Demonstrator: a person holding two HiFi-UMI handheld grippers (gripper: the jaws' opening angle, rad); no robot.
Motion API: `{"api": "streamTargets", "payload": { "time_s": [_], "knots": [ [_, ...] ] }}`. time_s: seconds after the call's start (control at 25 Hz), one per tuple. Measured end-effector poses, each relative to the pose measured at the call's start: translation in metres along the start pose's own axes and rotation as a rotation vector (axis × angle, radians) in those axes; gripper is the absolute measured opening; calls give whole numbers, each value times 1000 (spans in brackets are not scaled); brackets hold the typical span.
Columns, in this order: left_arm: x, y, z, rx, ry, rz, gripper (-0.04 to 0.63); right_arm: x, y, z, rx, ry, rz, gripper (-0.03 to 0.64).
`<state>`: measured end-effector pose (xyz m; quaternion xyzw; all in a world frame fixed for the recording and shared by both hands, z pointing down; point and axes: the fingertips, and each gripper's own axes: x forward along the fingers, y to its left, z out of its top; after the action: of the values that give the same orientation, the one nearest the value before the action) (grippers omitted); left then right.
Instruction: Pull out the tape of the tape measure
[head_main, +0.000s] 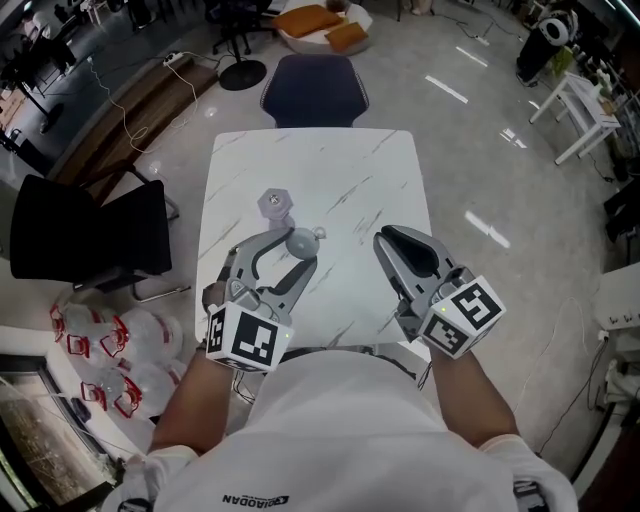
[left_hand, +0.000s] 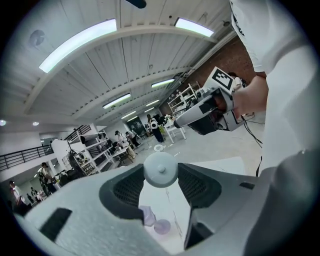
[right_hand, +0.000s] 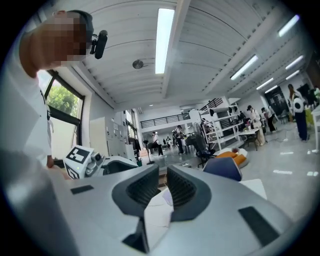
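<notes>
Left tongs (head_main: 299, 247) tight on the grey tape measure (head_main: 303, 241) (right tongs (right_hand: 162, 174) slightly apart, empty)

This is a large open lab or workshop hall. A high white ribbed ceiling (left_hand: 125, 70) carries long strip lights (right_hand: 164, 32) over a glossy grey floor (head_main: 480, 150). Around the white marble-veined table (head_main: 310, 170) stand a dark blue padded chair (head_main: 314, 90) at 12 o'clock and a black office chair (head_main: 85, 235) at 9. A white power strip with its cable (head_main: 176, 58) lies at 10, and white-framed work tables (head_main: 585, 110) stand at 2. Metal shelving racks (right_hand: 222, 125), a railed mezzanine (right_hand: 165, 120) and standing people (left_hand: 153, 127) fill the far end.
</notes>
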<state>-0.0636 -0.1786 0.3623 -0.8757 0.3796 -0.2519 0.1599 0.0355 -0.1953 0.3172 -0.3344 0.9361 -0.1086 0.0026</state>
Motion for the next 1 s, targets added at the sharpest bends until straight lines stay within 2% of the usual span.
{"api": "streamTargets", "payload": {
  "time_s": [0.16, 0.32, 0.68, 1.0],
  "knots": [
    [1, -9, 13, 27, -4, -14, 223, 21, 26, -3, 44, 25, 90, 61],
    [2, -13, 17, 71, -7, -16, 224, 35, 40, -6, 76, 37, 141, 62],
    [-1, -13, 20, 109, -7, -2, 224, 43, 53, -13, 139, 51, 197, 55],
    [0, -12, 20, 110, -6, 2, 222, 43, 56, -12, 126, 39, 200, 28]
  ]
}}
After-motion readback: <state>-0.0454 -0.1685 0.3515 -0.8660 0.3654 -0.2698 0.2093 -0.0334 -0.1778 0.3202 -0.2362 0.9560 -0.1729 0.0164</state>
